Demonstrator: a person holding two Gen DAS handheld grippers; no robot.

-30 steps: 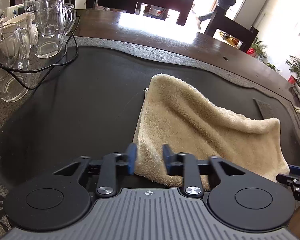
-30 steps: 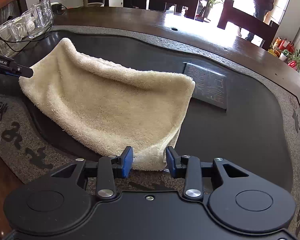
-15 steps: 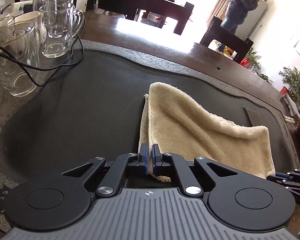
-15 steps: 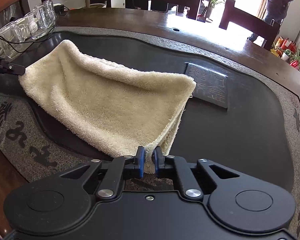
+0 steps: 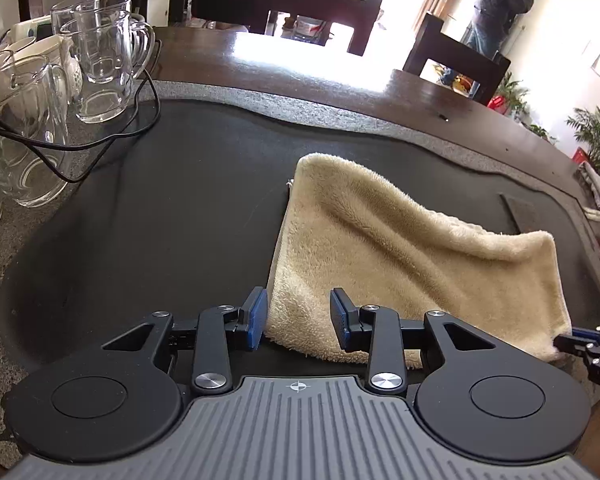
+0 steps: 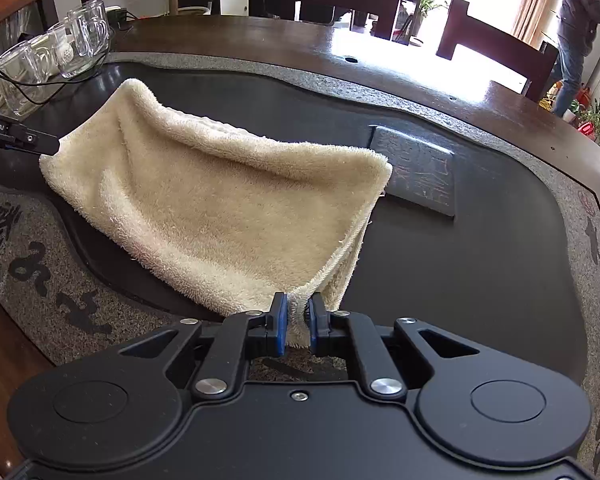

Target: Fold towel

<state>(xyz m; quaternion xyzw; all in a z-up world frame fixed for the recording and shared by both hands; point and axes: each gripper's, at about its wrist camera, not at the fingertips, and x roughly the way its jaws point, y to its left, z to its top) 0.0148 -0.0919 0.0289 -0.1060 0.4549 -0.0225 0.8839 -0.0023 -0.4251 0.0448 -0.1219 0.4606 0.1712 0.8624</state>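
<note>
While the cream towel (image 6: 220, 208) lies doubled on the dark mat (image 5: 172, 216), its fold at the far side and its loose edges near, the step in hand looks like taking both near corners for a second fold. The right gripper (image 6: 298, 322) has its jaws pinched narrow on the near right corner, which stands up between the pads. The left gripper (image 5: 299, 318) is opening, its pads clear of the cloth though the near left corner sits between them. To do this well, I would close the left one again on both layers before lifting, then raise the two corners together and level. The glass mugs (image 5: 100, 56) and cable (image 5: 80, 146) at the far left are well apart.
</note>
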